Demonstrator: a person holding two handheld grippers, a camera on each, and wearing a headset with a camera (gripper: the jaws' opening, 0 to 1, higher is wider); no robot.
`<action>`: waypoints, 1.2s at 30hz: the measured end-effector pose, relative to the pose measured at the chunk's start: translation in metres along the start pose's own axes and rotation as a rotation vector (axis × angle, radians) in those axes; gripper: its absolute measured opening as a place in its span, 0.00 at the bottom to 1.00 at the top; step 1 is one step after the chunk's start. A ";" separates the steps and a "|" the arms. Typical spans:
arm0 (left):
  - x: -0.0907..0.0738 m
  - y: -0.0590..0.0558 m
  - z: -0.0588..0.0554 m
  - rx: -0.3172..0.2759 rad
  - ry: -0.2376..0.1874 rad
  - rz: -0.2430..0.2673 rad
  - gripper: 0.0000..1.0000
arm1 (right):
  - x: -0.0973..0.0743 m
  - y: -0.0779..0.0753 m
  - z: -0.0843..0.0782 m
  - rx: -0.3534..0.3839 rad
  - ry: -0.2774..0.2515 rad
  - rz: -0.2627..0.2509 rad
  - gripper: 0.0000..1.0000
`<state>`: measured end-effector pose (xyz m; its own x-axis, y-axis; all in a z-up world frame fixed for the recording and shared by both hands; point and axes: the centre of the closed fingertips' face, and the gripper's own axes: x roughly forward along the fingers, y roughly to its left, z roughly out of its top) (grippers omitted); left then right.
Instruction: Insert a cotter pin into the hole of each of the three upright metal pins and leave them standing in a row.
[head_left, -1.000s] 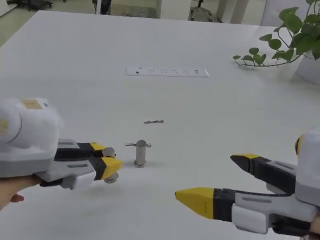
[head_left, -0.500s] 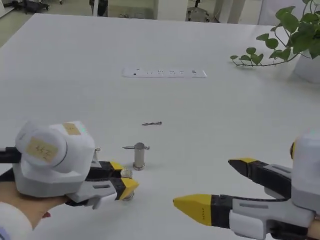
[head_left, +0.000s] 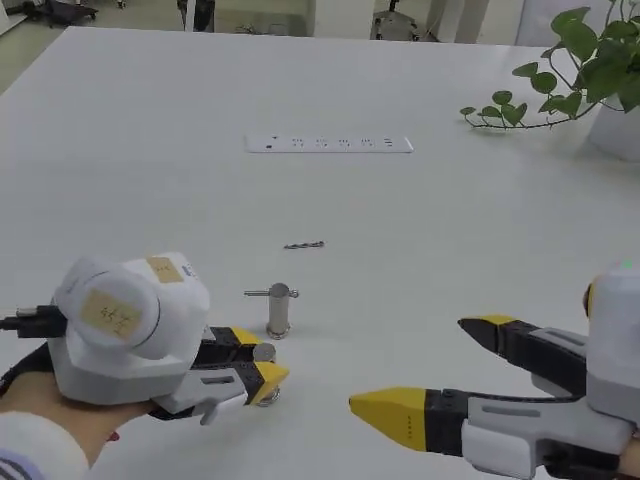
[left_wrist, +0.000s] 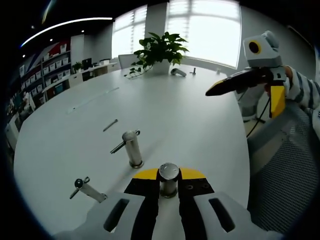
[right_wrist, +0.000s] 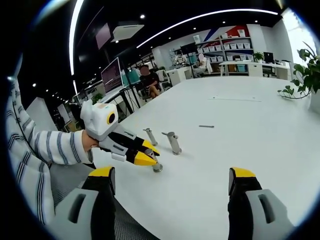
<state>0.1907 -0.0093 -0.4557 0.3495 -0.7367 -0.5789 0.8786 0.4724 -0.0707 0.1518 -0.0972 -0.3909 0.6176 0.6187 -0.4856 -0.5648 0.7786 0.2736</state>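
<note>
Left gripper (head_left: 266, 360) is clamped on a bare metal pin (left_wrist: 169, 180), which sits upright between the fingertips. Cannot tell whether its foot is on the white table (head_left: 420, 230) or just off it. Right gripper (head_left: 407, 363) idle, fingers wide apart, nothing between them. Just beyond the left fingertips stands a second pin (head_left: 279, 312) with a cotter through its head. Farther out past it lies the loose cotter pin (head_left: 303, 245). Judgement: the held pin is the one not yet fitted. Keep the left grip firm and the pin plumb, with its hole turned toward the right fingers. Those fingers should take the loose cotter by one end and feed it in level. The held pin's hole is too small to make out. The left gripper view gives a third pin (left_wrist: 89, 189), cotter fitted, off to the side of the left fingers; in the head view the gripper's body is in the way there. Its lean may be the lens.
</note>
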 end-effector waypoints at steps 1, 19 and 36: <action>0.000 0.000 0.000 -0.001 -0.003 0.001 0.10 | 0.000 0.000 0.000 0.000 0.001 0.000 0.93; -0.012 -0.007 0.010 -0.001 -0.082 -0.027 0.38 | 0.002 0.001 0.000 -0.018 0.009 -0.012 0.92; -0.066 0.007 0.002 -0.121 -0.117 0.036 0.65 | 0.001 -0.003 -0.001 -0.013 0.026 -0.012 0.91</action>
<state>0.1745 0.0415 -0.4165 0.4216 -0.7665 -0.4845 0.8217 0.5489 -0.1532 0.1533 -0.0988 -0.3933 0.6098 0.6063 -0.5104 -0.5650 0.7842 0.2565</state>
